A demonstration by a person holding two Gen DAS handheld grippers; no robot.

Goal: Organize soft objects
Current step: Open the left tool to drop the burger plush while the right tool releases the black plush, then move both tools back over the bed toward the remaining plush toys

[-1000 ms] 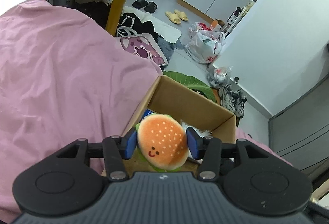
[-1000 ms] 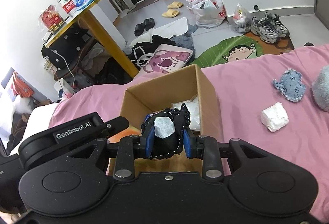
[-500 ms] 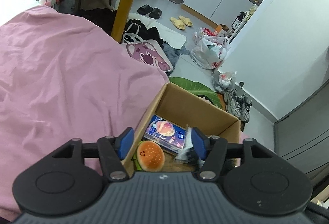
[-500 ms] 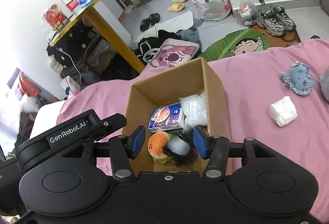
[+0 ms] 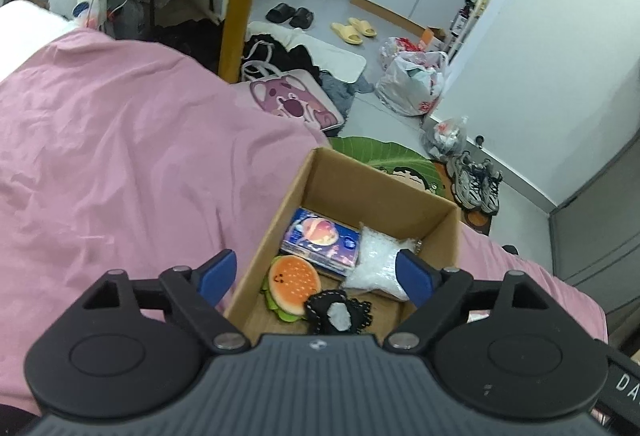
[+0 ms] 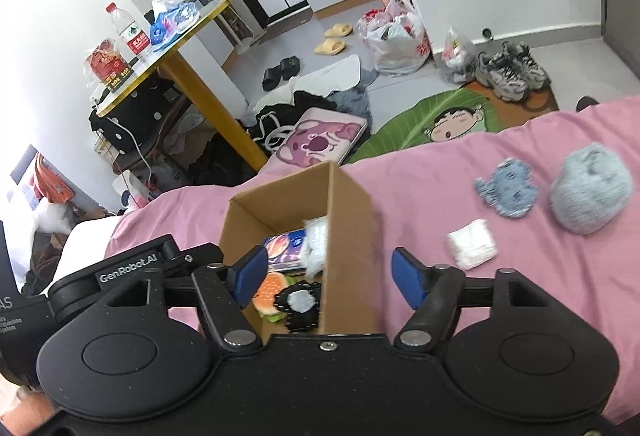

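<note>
Released since the earlier frames: the round orange plush burger (image 5: pixel 295 288) and the black stitched felt toy with a pale patch (image 5: pixel 337 312) are no longer gripped and are now seen lying on the floor of the open brown cardboard box (image 5: pixel 384 192), touching one another. Jaws of both tools have just been opening. The left gripper (image 5: pixel 316 270) is spread wide, with nothing pressed by its blue-padded fingers (image 5: pixel 218 272); the burger and the black toy are seen below and between them, inside the box. The right gripper (image 6: pixel 328 276) is likewise parted and empty, its left finger over the box opening and its right finger (image 6: pixel 408 278) beyond the box wall, over the pink bedsheet (image 6: pixel 420 196). Deeper in the box, ahead of the fingers, a flat blue packet with a planet print (image 5: pixel 320 238) and a crinkled white plastic bag (image 5: pixel 378 262) are noted side by side. To the right of the right fingers, on the sheet, a folded white cloth square (image 6: pixel 472 244), a blue-grey fuzzy flat toy (image 6: pixel 506 192) and a pale grey fluffy ball (image 6: pixel 590 192) are recorded, apart from the box.
</note>
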